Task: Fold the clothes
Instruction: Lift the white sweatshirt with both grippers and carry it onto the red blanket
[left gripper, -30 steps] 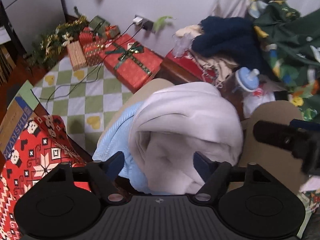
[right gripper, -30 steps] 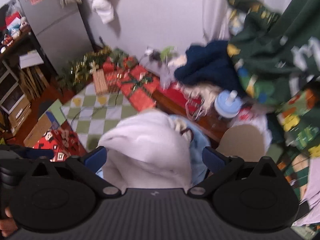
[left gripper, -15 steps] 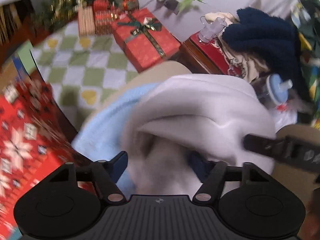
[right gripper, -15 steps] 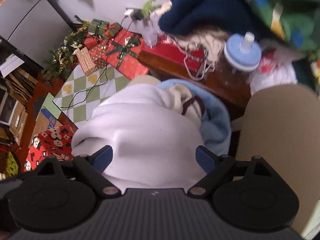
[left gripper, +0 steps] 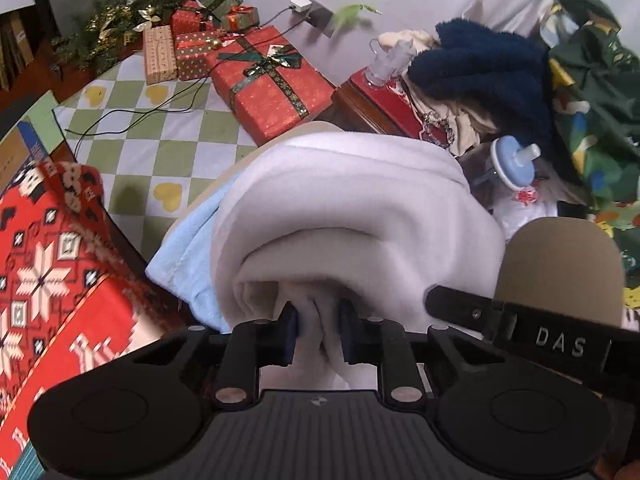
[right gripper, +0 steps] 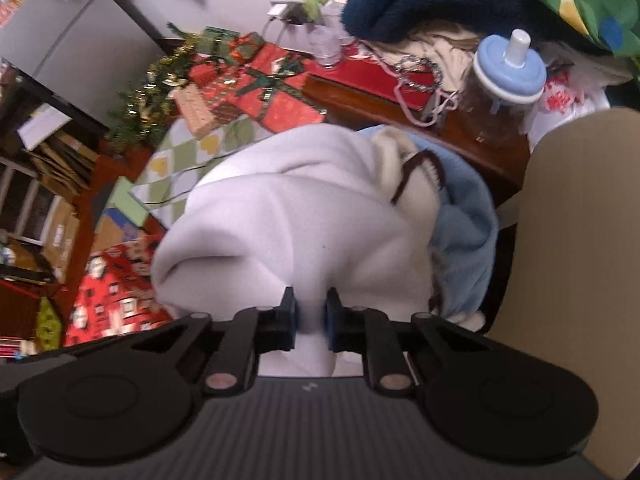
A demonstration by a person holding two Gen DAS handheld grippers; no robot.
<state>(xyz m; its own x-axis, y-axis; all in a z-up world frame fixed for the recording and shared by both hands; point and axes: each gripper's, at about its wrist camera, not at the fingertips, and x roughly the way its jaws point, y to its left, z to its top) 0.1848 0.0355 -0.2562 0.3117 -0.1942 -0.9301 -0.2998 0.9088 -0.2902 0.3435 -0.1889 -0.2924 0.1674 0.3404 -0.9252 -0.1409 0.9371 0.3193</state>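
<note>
Both my left hand-held gripper (left gripper: 318, 330) and right hand-held gripper (right gripper: 311, 320) have just closed, pinching the bunched pale-white fleece garment (left gripper: 352, 208) at six o'clock; folding barely begun.

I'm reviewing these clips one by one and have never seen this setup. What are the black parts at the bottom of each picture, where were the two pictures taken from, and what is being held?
No robot here: a person holds a two-finger gripper in each hand, and each gripper carries a wide-angle camera looking forward along its fingers. The black parts are the grippers themselves.

In the left wrist view, the left gripper has its jaws, which have just been closing, pinched on a fold of the white fleece garment. In the right wrist view, the right gripper pinches the same garment likewise.

The garment lies bunched on a light blue garment, over a tan rounded surface. Behind are wrapped red gifts, a checkered mat and a dark blue fleece pile.
</note>
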